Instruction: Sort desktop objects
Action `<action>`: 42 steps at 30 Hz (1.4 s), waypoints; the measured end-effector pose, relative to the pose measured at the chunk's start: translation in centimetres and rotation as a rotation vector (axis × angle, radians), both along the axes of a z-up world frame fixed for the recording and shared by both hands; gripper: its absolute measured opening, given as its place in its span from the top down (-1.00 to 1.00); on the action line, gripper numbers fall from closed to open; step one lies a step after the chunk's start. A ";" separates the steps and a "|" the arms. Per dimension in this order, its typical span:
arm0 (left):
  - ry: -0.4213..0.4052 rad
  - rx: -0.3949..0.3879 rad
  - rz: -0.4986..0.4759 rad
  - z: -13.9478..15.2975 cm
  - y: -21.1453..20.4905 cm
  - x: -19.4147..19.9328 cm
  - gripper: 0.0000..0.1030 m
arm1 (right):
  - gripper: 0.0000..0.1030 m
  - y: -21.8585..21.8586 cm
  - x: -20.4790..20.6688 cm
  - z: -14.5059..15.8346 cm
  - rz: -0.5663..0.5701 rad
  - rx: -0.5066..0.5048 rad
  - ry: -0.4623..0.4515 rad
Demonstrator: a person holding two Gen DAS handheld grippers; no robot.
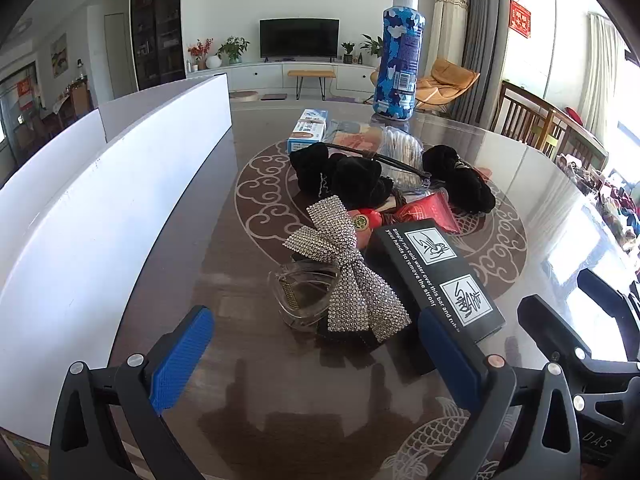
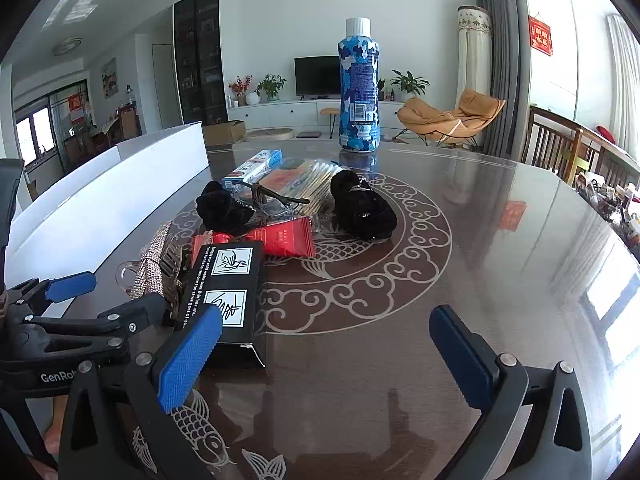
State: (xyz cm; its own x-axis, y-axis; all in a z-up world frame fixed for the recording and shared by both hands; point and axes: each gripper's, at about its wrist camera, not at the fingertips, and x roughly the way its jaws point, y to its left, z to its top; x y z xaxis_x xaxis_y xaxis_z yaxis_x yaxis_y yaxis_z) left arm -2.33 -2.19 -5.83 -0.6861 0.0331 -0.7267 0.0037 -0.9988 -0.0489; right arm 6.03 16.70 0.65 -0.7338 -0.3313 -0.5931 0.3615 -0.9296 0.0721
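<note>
Nearest the left wrist camera, the left gripper (image 1: 316, 354) has its blue-padded fingers (image 1: 182, 360) spread wide and empty above the glossy brown patterned tabletop (image 1: 320, 412). At twelve o'clock just ahead lie a silver rhinestone bow clip (image 1: 347, 276) and a clear plastic claw clip (image 1: 298, 296). At one o'clock a black rectangular carton (image 1: 436, 276) reads "Simply run cold water over this bar". The right gripper (image 2: 326, 354) is likewise spread, holding nothing. Judgement: sorting has not begun; the pile sits mid-table, the white divided box (image 1: 120, 184) at ten o'clock. The next move calls for closing on the bow. "GenRo" shows on the tool.
</note>
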 end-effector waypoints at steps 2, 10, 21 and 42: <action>0.004 -0.004 0.000 -0.1 0.1 -0.1 -1.00 | -1.00 0.2 -0.1 -0.2 0.002 -0.011 -0.011; 0.013 0.001 -0.006 -0.4 0.1 -0.3 -1.00 | -1.00 0.4 -0.6 -0.6 0.011 -0.041 -0.050; 0.017 -0.078 -0.022 -0.7 1.6 -0.5 -1.00 | -1.00 0.8 -1.1 -0.3 -0.023 -0.007 -0.046; 0.086 -0.239 -0.014 -0.8 3.6 0.9 -1.00 | -1.00 1.3 -0.3 -0.6 -0.011 -0.059 -0.018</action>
State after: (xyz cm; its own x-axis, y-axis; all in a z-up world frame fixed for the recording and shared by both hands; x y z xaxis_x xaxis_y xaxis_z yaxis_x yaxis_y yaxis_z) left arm -1.43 1.41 -6.61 -0.7462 -0.1225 -0.6544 -0.0043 -0.9820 0.1888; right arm 5.75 18.01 0.01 -0.7270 -0.3577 -0.5861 0.3490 -0.9276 0.1333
